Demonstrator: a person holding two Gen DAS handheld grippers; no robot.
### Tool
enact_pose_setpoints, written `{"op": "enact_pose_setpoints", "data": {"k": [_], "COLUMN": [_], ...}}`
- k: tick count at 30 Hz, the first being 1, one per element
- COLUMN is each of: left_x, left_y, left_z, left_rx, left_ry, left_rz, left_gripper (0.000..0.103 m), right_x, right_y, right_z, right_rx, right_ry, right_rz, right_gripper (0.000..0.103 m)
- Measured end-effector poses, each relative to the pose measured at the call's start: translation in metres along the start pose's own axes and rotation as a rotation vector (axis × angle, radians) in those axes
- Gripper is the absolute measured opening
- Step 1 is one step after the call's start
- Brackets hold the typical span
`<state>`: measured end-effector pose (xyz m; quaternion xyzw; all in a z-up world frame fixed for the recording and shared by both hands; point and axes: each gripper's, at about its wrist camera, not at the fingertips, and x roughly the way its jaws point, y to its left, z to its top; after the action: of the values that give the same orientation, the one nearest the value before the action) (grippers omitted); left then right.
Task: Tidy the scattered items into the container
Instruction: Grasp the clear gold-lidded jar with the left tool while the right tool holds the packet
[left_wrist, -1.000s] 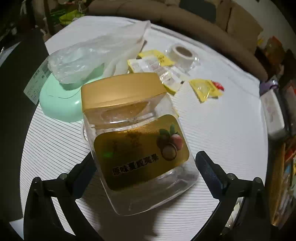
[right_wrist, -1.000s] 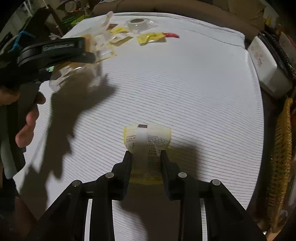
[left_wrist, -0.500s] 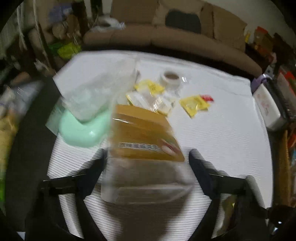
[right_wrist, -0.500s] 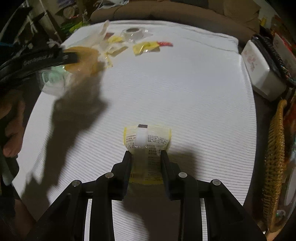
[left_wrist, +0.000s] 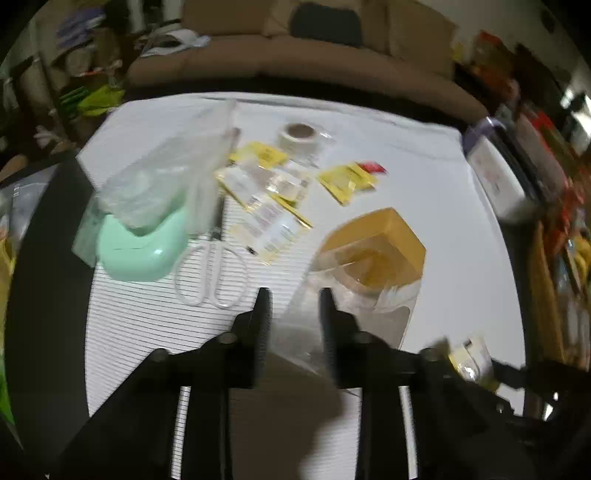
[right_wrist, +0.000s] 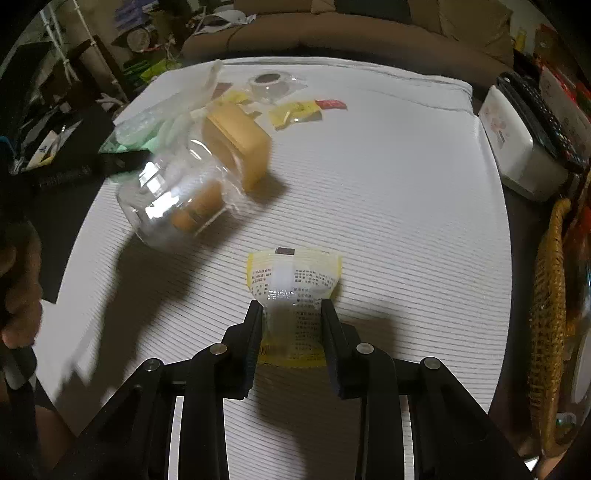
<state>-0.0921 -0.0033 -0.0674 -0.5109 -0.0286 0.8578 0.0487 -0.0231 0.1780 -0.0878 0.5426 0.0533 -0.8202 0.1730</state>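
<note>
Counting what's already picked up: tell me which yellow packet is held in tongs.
The yellow packet pinched in the right tongs, printed text facing up. The other yellow packets lie loose at the table's far side, near the tape roll.

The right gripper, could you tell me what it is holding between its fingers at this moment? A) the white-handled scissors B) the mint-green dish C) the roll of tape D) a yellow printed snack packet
D: in the right wrist view the right gripper has its fingers closed on a yellow printed snack packet, above the striped tablecloth.
</note>
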Motion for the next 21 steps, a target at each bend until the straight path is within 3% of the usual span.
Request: {"op": "enact_pose_setpoints", "data": {"k": [1,3,6,11,13,17,21], "left_x": [0.000,-0.006,-0.006,0.010,0.013,0.026,0.035], "left_y": [-0.006,-0.018,-0.045,-0.079,-0.099,-0.128,-0.132], "left_z": [-0.001,-0.005,-0.010,-0.025,-0.032,-0.042,-0.045], "left_rx": [0.018,0.063,0.164,0.201,0.260,0.407,0.401], "left_ry": [-0.004,-0.048,-0.049,0.020,0.010,0.039,0.017], "left_rz": [0.018,0.035,0.054,-0.006,-0.019,0.039,0.124], "left_gripper": [0.076,0.100,0.102,0.102,0.103,0.103,0.103], "right_x": [0.000,0.002,0.006,0.005,0.006,0.005,0.001], "right_y": [0.000,0.000,-0.005,-0.029,-0.048,-0.079,-0.094], "right_z": [0.000,0.000,-0.001,0.003,0.003,-0.003,-0.008], "right_rx": [-0.001,-0.001,0.002,0.048,0.095,0.150,0.161], "right_ry": [0.000,0.007,0.024,0.039,0.062,0.085,0.089], "right_rz": [0.002,0.001,0.000,-0.024,-0.062,-0.124,-0.134], "right_gripper": [0.031,0.031,0.031,0.031,0.031,0.031,0.031]}}
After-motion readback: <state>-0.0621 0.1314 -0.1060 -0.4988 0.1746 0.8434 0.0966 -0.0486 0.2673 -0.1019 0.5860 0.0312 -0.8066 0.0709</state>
